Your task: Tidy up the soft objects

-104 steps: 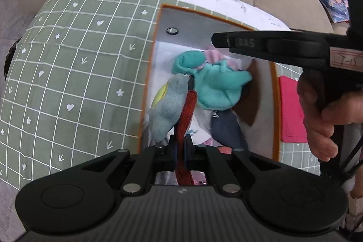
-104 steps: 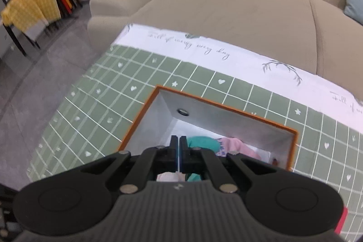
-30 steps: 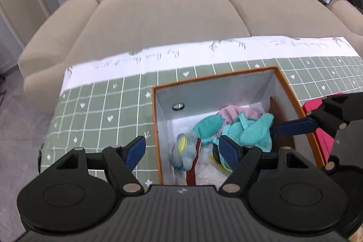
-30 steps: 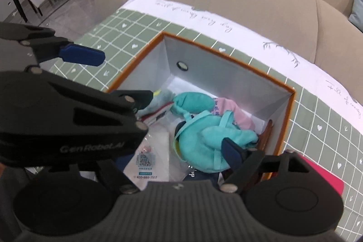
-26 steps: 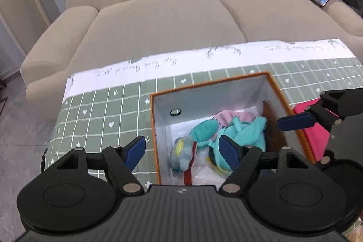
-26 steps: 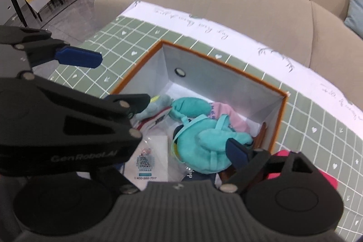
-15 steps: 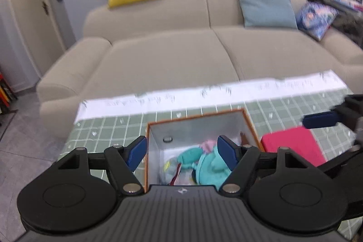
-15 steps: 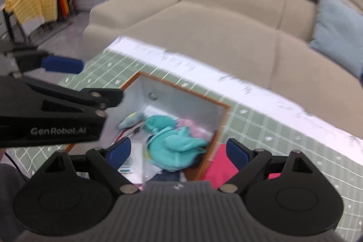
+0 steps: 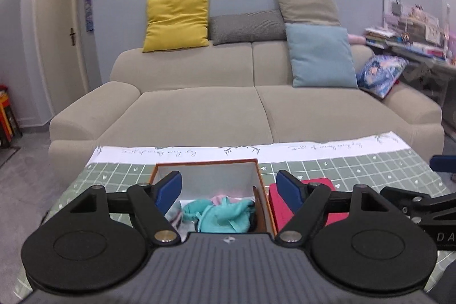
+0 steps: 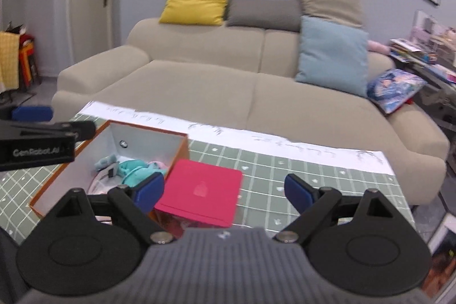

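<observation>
Both hand-held grippers are pulled back from the box (image 9: 258, 167) now, left (image 9: 229, 190) and right (image 10: 225, 190) spread wide, empty; toys (image 9: 222, 214) stay inside.

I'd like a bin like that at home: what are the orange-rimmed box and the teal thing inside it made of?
The orange-rimmed box looks like stiff card or fabric-covered board: thin straight walls, matte pale lining, though the look leaves it open. The teal thing looks like soft fleece or plush: it slumps in matte folds.

"GenRobot.AI" — on the left tongs (image 10: 37, 116); "DA" — right tongs' (image 9: 439, 164) side.
</observation>
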A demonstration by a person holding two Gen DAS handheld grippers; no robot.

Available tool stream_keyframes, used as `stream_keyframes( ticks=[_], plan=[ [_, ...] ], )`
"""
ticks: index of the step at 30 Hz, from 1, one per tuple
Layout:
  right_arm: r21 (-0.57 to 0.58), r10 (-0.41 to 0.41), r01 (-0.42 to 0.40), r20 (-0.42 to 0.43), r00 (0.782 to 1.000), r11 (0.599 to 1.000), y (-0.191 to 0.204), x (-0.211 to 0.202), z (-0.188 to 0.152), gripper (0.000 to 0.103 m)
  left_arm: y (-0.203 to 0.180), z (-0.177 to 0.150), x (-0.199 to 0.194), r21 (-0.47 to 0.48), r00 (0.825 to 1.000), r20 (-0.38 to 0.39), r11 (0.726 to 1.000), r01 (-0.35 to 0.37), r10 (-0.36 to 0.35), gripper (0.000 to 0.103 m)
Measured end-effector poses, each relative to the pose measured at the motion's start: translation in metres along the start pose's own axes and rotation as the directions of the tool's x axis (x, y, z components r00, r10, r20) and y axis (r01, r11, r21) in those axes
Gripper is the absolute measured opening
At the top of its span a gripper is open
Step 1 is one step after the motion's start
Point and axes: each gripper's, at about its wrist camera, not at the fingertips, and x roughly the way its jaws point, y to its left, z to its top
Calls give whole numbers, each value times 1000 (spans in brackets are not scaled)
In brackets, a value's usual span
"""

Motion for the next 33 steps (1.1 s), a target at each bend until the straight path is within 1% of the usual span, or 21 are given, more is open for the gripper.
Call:
stream_keyframes(
  ticks=[4, 6, 7, 10, 12, 15, 17, 21, 23, 26, 33],
  plan=[
    [45, -52, 49, 50, 997, 998, -3, -13, -24, 90, 0, -19, -12, -18, 999, 34, 999, -34, 35, 89],
    [81, -45, 40, 58, 997, 996, -8, -16, -35, 90, 1, -24, -14, -40, 999, 19, 998, -38, 39, 89],
    [101, -36, 31, 56, 998, 994, -10, -18, -39, 90, 2, -26, -14, -53, 999, -3, 998, -41, 41, 89],
    [129, -7, 0, 58, 998, 992, -10, -18, -50, 90, 2, -34, -16, -51, 998, -28, 997, -66, 65, 89],
    [120, 3, -10, 66, 998, 993, -10, -19, -55, 90, 1, -41, -20, -41, 997, -23, 996, -73, 73, 89],
    [99, 1, -10, 82, 997, 995, -5, -23, -58, 90, 3, -47, -19, -40, 999, -29, 998, -39, 38, 89],
    [96, 1, -9, 86, 996, 995, -3, -25, -59, 90, 4, -50, -18, -41, 999, -32, 999, -30, 28, 89],
    [115, 2, -12, 82, 997, 993, -4, -23, -60, 90, 1, -53, -19, -6, 999, -8, 999, -49, 49, 89],
    [114, 8, -17, 85, 996, 993, -4, -22, -61, 90, -1, -55, -20, 1, 999, -8, 999, -54, 54, 89],
    [88, -2, -7, 103, 995, 996, -1, -25, -61, 90, -1, -56, -21, -3, 999, -9, 999, -50, 50, 89],
    [48, 2, -7, 99, 995, 999, 6, -26, -64, 90, -5, -56, -23, 6, 999, 2, 999, -38, 38, 89]
  ],
)
